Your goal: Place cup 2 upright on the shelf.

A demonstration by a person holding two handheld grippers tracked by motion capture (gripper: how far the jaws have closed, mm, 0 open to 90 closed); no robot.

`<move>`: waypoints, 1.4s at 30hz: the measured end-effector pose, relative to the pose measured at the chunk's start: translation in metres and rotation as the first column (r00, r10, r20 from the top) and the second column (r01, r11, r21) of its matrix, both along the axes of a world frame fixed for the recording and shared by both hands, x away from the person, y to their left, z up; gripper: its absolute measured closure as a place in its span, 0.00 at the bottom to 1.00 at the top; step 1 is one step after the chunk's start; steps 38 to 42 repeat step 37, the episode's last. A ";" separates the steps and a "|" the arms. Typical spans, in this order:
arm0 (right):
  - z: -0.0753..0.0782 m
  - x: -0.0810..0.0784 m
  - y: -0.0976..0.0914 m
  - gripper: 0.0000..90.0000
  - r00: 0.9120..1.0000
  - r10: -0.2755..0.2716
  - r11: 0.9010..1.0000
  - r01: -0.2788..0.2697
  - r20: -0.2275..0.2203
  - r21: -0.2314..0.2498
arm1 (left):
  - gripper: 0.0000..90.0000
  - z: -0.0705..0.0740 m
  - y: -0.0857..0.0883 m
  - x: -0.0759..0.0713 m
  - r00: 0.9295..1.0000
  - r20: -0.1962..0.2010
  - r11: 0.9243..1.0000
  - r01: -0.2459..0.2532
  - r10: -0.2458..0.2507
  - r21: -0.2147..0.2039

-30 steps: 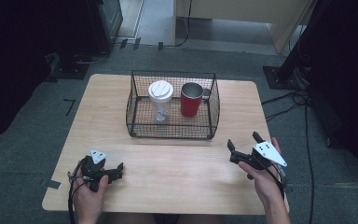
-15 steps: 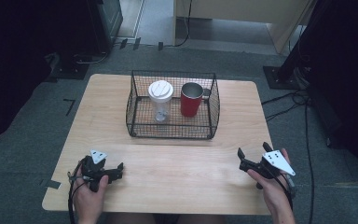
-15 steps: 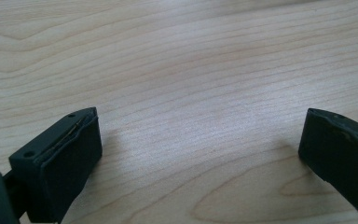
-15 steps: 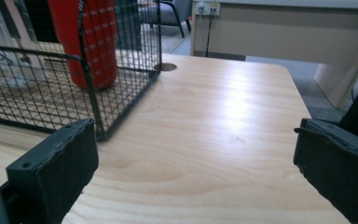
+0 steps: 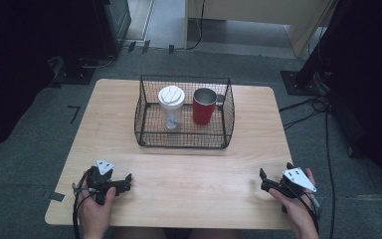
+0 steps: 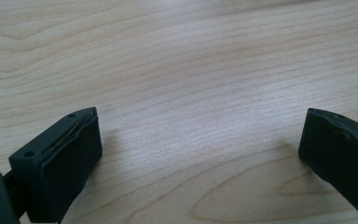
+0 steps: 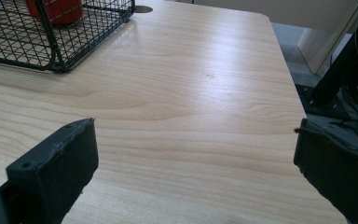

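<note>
A black wire basket point(image 5: 226, 117) stands at the middle back of the wooden table point(image 5: 129, 109). Inside it are a clear tumbler with a white lid point(image 5: 171, 102) on the left and a red metal cup point(image 5: 204, 106) on the right. My left gripper point(image 5: 127, 182) rests near the front left edge, open, with bare wood between its jaws point(image 6: 200, 154). My right gripper point(image 5: 264, 180) lies near the front right edge, open and holding nothing point(image 7: 196, 154). The right gripper view shows the basket's corner point(image 7: 51, 51) and the red cup point(image 7: 56, 10) at upper left.
Grey carpet surrounds the table. Dark equipment point(image 5: 112, 22) stands behind it at the left, and black stands with cables point(image 5: 308, 79) are at the right. The table's right edge point(image 7: 291, 79) is close to my right gripper.
My right gripper has moved toward the front right corner of the table and settled lower. The left gripper has stayed in place.
</note>
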State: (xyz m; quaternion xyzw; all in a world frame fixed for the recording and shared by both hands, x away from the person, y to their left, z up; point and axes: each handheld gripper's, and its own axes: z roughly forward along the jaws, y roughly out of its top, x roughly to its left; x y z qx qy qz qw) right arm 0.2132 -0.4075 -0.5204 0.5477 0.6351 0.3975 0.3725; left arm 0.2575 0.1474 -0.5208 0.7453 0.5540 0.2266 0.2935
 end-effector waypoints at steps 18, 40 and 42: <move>-0.007 -0.007 -0.014 0.04 0.949 -0.020 0.999 0.008 -0.315 -0.038 | 0.00 0.000 0.000 0.000 1.000 0.000 1.000 0.000 0.000 0.000; -0.007 -0.016 -0.014 0.11 0.944 -0.047 0.998 0.057 -0.327 0.020 | 0.00 0.000 0.000 0.000 1.000 0.000 1.000 0.001 -0.001 0.000; -0.007 -0.016 -0.014 0.11 0.944 -0.047 0.998 0.057 -0.327 0.020 | 0.00 0.000 0.000 0.000 1.000 0.000 1.000 0.001 -0.001 0.000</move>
